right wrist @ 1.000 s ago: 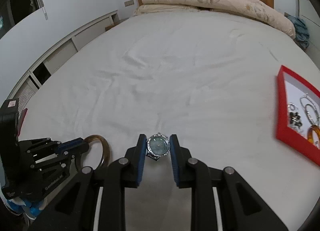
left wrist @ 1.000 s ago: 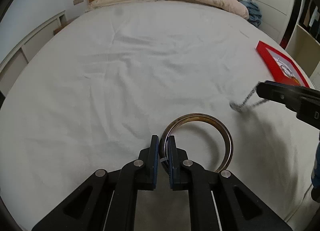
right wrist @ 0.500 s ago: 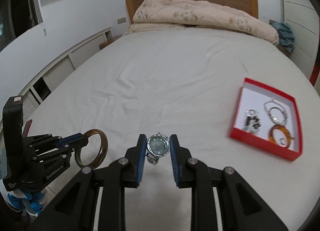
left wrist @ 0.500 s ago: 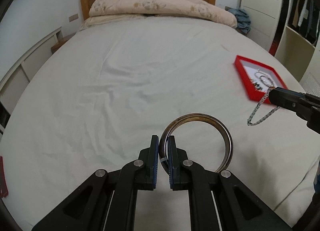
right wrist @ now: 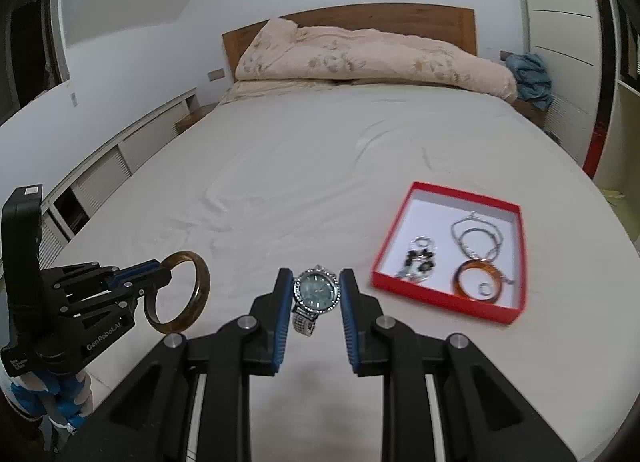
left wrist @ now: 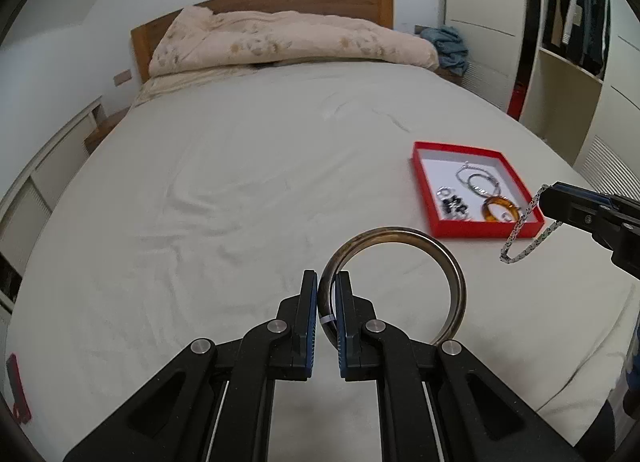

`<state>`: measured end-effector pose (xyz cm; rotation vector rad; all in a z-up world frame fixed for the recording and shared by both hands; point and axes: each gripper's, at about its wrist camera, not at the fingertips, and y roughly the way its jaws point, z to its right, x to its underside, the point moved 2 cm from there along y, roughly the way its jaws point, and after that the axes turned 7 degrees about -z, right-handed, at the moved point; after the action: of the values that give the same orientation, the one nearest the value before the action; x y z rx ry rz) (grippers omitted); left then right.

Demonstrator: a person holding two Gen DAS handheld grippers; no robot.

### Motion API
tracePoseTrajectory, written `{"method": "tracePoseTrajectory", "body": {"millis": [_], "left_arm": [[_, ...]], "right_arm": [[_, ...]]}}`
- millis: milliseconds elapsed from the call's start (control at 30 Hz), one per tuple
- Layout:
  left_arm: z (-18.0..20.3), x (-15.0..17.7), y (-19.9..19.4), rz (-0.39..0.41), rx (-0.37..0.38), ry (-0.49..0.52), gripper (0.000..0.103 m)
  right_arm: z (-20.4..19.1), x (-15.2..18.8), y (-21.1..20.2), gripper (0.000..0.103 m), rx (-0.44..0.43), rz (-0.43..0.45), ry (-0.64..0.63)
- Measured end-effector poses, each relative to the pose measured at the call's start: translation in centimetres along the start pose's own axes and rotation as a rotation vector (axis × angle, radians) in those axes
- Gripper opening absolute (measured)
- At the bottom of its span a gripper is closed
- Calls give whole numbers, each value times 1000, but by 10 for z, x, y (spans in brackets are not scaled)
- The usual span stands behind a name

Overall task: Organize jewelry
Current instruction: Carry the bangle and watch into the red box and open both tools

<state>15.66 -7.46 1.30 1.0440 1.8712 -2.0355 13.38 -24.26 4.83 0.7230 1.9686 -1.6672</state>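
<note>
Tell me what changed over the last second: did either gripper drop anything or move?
Nothing dropped. Both grippers rose and swung toward the red box, which is now fully in view on the bed. The left gripper stays shut on the bangle; the right gripper stays shut on the watch, its band hanging free. The box's contents look undisturbed.

"GenRobot.AI" printed on left claw (right wrist: 166, 276).

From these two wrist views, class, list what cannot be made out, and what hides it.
1. Watch strap: right wrist view, the far part is behind the dial.
2. Small dark pieces in the red box: both views, too small to identify.
3. Bangle: left wrist view, pinched section hidden by the left gripper pads.
</note>
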Motion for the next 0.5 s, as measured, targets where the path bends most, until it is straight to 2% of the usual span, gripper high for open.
{"method": "tracePoseTrajectory", "body": {"millis": [267,500], "left_arm": [[33,-26,-1,19,14,46,8],[59,-50,16,20,29,80,9]], "right_arm": [[37,-9,-17,22,35,25,15],[71,-19,-19,22,69,38,34]]}}
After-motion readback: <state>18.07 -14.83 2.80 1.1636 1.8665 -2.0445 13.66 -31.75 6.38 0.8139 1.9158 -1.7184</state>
